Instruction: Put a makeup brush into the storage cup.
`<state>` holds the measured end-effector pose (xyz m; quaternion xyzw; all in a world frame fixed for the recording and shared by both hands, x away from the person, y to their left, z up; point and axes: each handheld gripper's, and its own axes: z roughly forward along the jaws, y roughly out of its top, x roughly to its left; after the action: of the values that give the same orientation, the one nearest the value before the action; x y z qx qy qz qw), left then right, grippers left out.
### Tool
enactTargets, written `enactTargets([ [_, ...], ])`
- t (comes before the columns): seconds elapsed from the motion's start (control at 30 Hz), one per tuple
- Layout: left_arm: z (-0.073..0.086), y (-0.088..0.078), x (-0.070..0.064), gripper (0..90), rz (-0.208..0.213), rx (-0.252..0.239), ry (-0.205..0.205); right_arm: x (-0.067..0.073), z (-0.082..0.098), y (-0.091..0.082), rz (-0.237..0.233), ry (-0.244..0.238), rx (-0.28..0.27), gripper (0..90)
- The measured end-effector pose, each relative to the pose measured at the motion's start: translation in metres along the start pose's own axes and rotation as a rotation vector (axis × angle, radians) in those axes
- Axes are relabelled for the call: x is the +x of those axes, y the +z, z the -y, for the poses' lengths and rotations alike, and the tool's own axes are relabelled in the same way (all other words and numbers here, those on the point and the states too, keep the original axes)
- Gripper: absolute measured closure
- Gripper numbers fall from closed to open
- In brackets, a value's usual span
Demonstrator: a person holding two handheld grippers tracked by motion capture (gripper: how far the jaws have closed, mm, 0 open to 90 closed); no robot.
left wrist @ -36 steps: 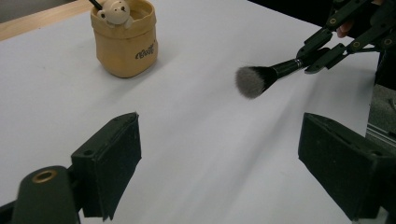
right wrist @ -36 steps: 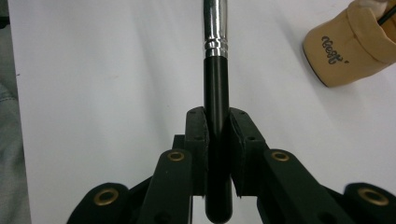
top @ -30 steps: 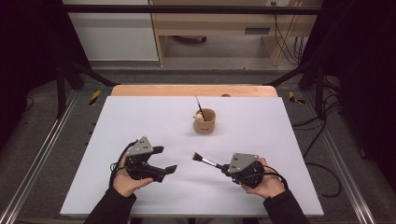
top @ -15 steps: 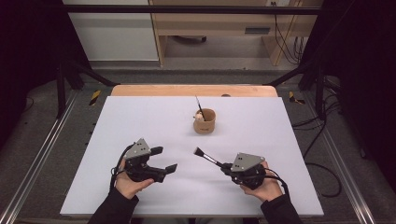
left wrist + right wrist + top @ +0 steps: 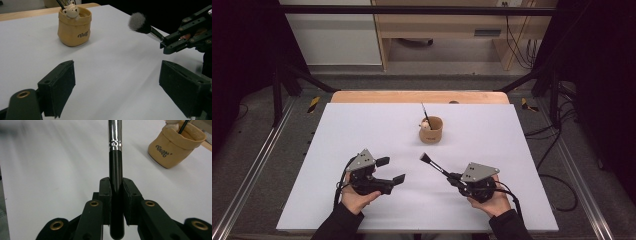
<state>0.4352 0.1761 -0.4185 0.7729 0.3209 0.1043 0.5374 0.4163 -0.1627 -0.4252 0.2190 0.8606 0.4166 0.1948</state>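
The right claw (image 5: 116, 186) was clenched on the black-handled makeup brush with a silver ferrule (image 5: 115, 150), held above the white counter (image 5: 362, 130). The left claw (image 5: 117, 87) stood released, empty. Approaching the tan fabric cup (image 5: 431, 128) askew, the bristles could catch its rim and tip it.

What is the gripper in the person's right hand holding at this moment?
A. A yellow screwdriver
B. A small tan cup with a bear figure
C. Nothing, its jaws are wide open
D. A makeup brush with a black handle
D: in the right gripper view the right gripper has its jaws closed on the black handle of the makeup brush, whose fluffy head points toward the tan cup.
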Motion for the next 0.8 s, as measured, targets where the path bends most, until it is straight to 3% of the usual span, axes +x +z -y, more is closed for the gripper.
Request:
enactTargets([
  [0.47,0.000,0.005,-0.003,14.1,0.008,-0.045,-0.033,0.001,-0.002,0.001,0.007,0.060,-0.064,79.4],
  [0.8,-0.002,0.010,-0.007,15.0,0.032,-0.090,-0.085,0.001,-0.003,0.002,0.027,0.106,-0.118,79.5],
])
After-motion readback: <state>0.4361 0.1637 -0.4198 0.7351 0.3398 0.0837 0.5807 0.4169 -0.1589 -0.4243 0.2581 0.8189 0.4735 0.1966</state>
